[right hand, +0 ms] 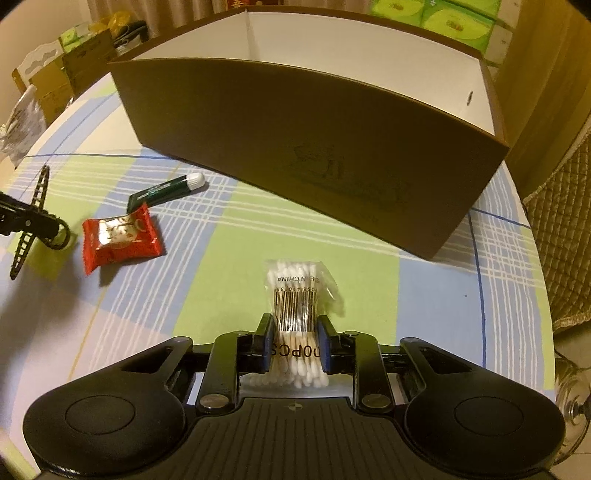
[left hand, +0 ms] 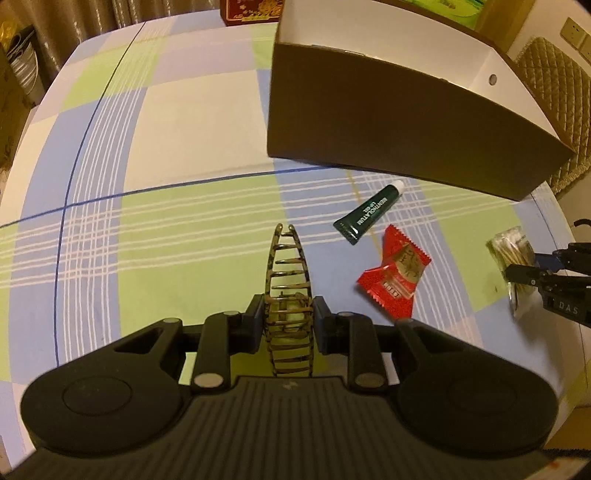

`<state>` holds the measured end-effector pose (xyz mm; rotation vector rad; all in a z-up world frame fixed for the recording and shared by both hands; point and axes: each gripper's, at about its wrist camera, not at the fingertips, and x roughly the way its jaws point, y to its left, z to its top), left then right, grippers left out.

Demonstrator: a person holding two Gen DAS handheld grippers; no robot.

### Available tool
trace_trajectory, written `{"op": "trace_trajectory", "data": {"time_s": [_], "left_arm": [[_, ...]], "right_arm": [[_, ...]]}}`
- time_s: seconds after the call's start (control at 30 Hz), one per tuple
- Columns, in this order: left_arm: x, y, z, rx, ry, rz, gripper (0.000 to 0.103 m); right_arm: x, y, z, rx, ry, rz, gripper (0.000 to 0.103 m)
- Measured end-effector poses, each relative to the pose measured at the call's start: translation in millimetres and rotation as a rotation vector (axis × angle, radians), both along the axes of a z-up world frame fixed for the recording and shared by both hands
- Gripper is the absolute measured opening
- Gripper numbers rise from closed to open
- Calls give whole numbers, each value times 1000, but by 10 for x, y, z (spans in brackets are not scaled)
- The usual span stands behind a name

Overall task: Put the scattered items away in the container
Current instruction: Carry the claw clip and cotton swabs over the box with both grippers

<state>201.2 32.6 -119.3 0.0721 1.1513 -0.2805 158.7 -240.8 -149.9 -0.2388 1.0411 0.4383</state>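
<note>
My left gripper point(left hand: 289, 310) is shut on a tortoiseshell hair claw clip point(left hand: 288, 266), held over the checked tablecloth. My right gripper point(right hand: 295, 325) is shut on a clear bag of cotton swabs point(right hand: 297, 291). The brown cardboard box point(left hand: 388, 122) with a white inside stands ahead; in the right wrist view the box point(right hand: 314, 140) is straight in front. A green lip-gel tube point(left hand: 367, 214) and a red snack packet point(left hand: 395, 275) lie on the cloth in front of the box. The right gripper with the swab bag point(left hand: 513, 258) shows at the right edge of the left wrist view.
A red printed box point(left hand: 251, 13) stands at the table's far edge. A quilted chair back point(left hand: 561, 96) is right of the box. Cartons and bags point(right hand: 66, 62) sit beyond the table at left. Green tissue packs point(right hand: 439, 14) are behind the box.
</note>
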Motion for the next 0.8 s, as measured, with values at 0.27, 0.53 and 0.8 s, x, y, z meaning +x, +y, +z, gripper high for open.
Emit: {"op": "trace_trajectory", "data": {"time_s": [0.27,0.53,0.8], "left_arm": [[-70,-45,107,-12,-21,-27,22],[-37,-117,456,-40,-98,-75,22],[183,-289,881,-66,-204,-139,22]], "right_arm": [[-49,35,127,42,3,13,19],[31,-6,506,140,-36,19,19],[220,5,993,213,-143,34,19]]}}
